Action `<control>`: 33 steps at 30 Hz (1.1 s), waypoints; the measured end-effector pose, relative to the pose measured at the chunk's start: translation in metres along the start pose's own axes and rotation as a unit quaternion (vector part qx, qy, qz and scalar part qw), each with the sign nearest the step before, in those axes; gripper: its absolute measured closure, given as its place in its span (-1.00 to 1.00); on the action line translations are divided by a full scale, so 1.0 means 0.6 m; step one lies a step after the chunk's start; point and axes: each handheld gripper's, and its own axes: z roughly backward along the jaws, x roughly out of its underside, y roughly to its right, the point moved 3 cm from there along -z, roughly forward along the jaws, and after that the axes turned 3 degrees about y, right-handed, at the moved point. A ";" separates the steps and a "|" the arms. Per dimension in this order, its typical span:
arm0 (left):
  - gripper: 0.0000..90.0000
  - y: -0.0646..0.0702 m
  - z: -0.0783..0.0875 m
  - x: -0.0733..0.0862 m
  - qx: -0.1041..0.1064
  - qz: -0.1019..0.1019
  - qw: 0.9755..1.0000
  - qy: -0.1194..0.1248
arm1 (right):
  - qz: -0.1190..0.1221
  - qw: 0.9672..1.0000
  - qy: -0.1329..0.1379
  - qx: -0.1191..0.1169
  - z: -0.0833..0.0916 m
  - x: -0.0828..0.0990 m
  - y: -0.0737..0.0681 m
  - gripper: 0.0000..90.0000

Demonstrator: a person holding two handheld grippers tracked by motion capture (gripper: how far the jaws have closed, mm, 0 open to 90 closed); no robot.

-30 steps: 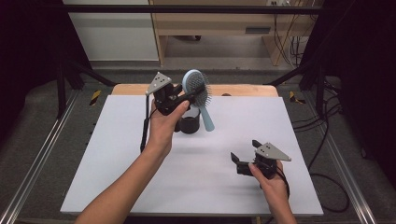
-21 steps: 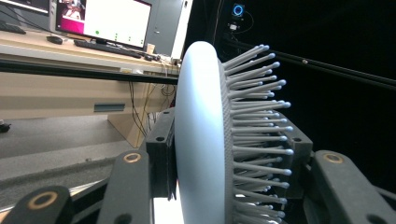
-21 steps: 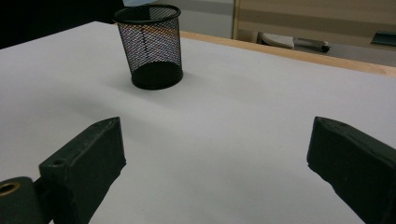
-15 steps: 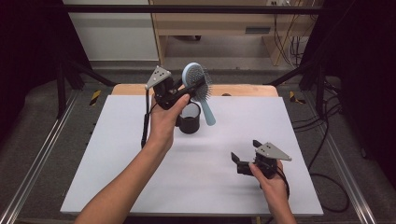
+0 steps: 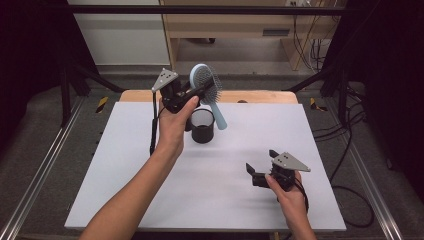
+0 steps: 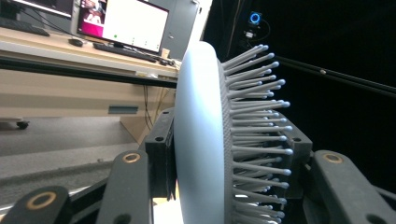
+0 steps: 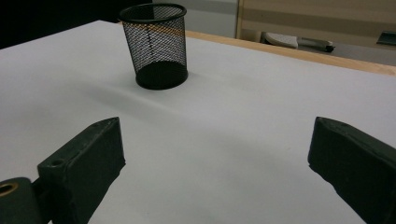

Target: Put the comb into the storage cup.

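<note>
My left gripper is raised over the far middle of the white table top and is shut on the head of a light blue hairbrush. The brush handle slants down to the right, ending above the rim of a black mesh cup that stands upright on the table. In the left gripper view both jaws press the hairbrush head, bristles facing right. My right gripper rests near the front right, open and holding nothing. Its view looks across the table at the mesh cup, with the right gripper jaws wide apart.
A wooden strip runs along the table's far edge. Metal rails flank both sides, and cables lie on the floor at the right. A black cable hangs from the left gripper.
The left hand has lifted the hairbrush a little higher above the mesh cup. The right gripper has stayed where it was.
</note>
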 end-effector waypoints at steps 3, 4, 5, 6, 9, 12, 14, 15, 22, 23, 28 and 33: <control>0.13 -0.011 -0.003 0.001 -0.007 0.004 1.000 0.002 | 0.004 1.000 -0.003 -0.001 0.000 0.001 -0.002 -0.91; 0.13 -0.016 -0.004 0.002 -0.009 0.006 1.000 0.003 | 0.004 1.000 -0.002 -0.002 0.001 0.001 -0.002 -0.92; 0.13 -0.020 -0.005 0.003 -0.011 0.007 1.000 0.003 | 0.002 1.000 -0.002 -0.001 0.001 0.001 -0.002 -0.91; 0.13 -0.024 -0.006 0.004 -0.013 0.007 1.000 0.003 | 0.002 1.000 -0.001 -0.002 0.002 0.001 -0.002 -0.92; 0.13 -0.036 -0.010 0.006 -0.019 0.008 1.000 0.003 | 0.005 1.000 -0.002 -0.003 0.002 0.001 -0.001 -0.92; 0.13 -0.045 -0.014 0.007 -0.022 0.012 1.000 0.006 | 0.004 1.000 -0.003 -0.005 0.002 0.002 0.000 -0.92; 0.13 -0.049 -0.016 0.006 -0.026 0.009 1.000 0.007 | 0.001 1.000 -0.002 -0.003 0.002 0.002 0.001 -0.92; 0.13 -0.051 -0.017 0.006 -0.028 0.007 1.000 0.008 | 0.001 1.000 -0.001 -0.003 0.002 0.002 0.001 -0.92; 0.13 -0.067 -0.017 0.000 -0.042 0.009 0.999 0.017 | 0.001 1.000 -0.001 -0.005 0.001 0.002 0.001 -0.92; 0.13 -0.069 -0.017 0.000 -0.044 0.008 0.999 0.017 | 0.001 1.000 -0.001 -0.005 0.001 0.002 0.001 -0.92; 0.13 -0.076 -0.016 -0.005 -0.049 0.001 0.999 0.017 | 0.000 1.000 -0.003 -0.005 0.000 0.003 0.000 -0.92; 0.13 -0.081 -0.016 -0.006 -0.054 -0.006 0.998 0.018 | 0.001 1.000 -0.004 -0.006 -0.001 0.004 0.000 -0.92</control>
